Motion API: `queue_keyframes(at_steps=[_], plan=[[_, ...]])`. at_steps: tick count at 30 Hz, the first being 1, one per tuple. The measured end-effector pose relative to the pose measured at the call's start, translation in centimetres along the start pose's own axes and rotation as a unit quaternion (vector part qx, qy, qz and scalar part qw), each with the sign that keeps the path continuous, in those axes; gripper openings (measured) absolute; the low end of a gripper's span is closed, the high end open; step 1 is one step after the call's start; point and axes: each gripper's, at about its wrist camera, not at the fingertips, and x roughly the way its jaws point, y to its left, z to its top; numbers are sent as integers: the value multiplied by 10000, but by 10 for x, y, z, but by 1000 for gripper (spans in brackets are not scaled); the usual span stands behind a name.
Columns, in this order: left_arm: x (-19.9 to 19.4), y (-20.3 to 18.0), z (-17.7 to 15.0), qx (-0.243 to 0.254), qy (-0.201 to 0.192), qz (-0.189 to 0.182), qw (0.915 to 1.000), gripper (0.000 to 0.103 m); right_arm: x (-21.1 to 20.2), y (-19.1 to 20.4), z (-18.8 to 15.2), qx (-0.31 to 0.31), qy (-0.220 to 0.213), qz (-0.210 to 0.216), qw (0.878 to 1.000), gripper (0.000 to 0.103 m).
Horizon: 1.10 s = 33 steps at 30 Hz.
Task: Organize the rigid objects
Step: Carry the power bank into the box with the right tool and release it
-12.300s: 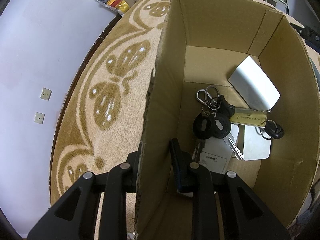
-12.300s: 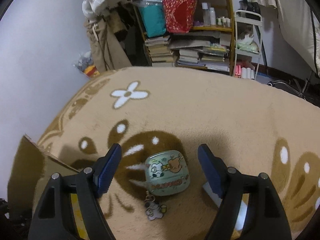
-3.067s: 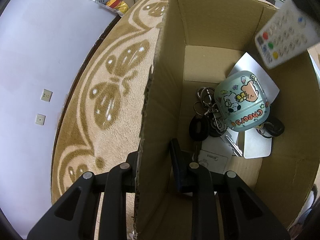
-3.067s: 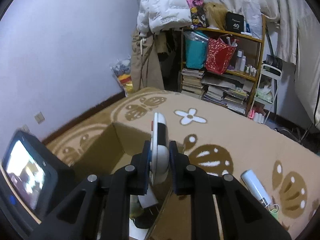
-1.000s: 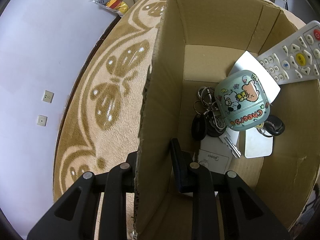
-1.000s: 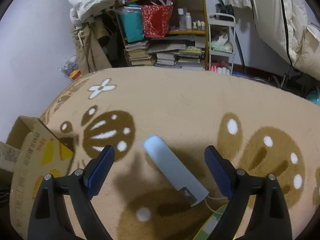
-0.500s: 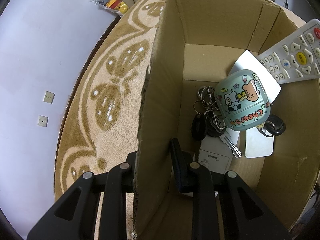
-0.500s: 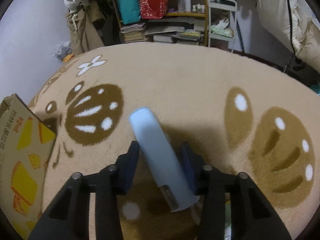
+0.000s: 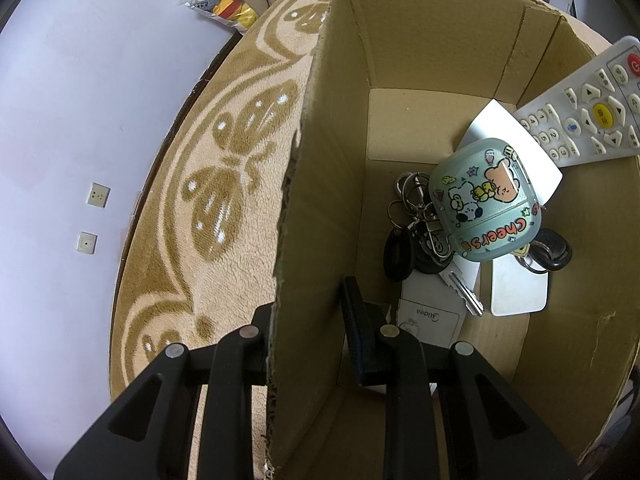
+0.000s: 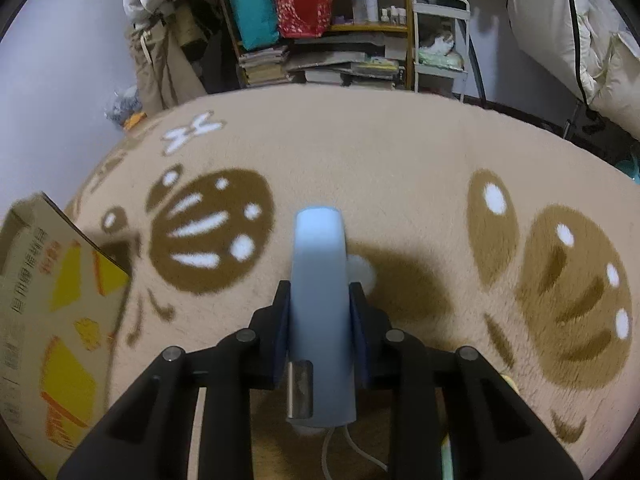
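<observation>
In the left wrist view my left gripper is shut on the near wall of an open cardboard box, one finger inside and one outside. In the box lie a mint cartoon case, a bunch of keys, white cards and a white remote leaning on the right wall. In the right wrist view my right gripper is closing, its pads against the sides of a long light blue device that points straight ahead over the carpet. A white cord trails from the device's near end.
The box stands at the left edge of the right wrist view on a beige patterned carpet. Behind the carpet are a crowded bookshelf, a white cart and pale bedding. Two wall sockets sit left of the carpet.
My right gripper's fingers have come together onto the light blue device, which has turned from slanted to straight between them. The left gripper and the box have not moved.
</observation>
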Motion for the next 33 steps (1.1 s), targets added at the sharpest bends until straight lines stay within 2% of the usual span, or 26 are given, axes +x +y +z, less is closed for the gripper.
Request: queue_keyframes(at_steps=[10, 18, 25, 33], plan=[[0, 1, 0, -31, 2, -34, 10000, 24, -54, 35, 14, -146, -713, 499, 9961, 29], [1, 6, -1, -114, 14, -149, 9998, 22, -110, 75, 22, -389, -1346, 1179, 9831, 29], [3, 11, -2, -150, 43, -207, 9997, 22, -130, 111, 11, -712, -1437, 1685, 9726, 29], [4, 13, -4, -175, 41, -241, 9995, 22, -130, 140, -6, -1090, -1316, 2020, 9643, 29]])
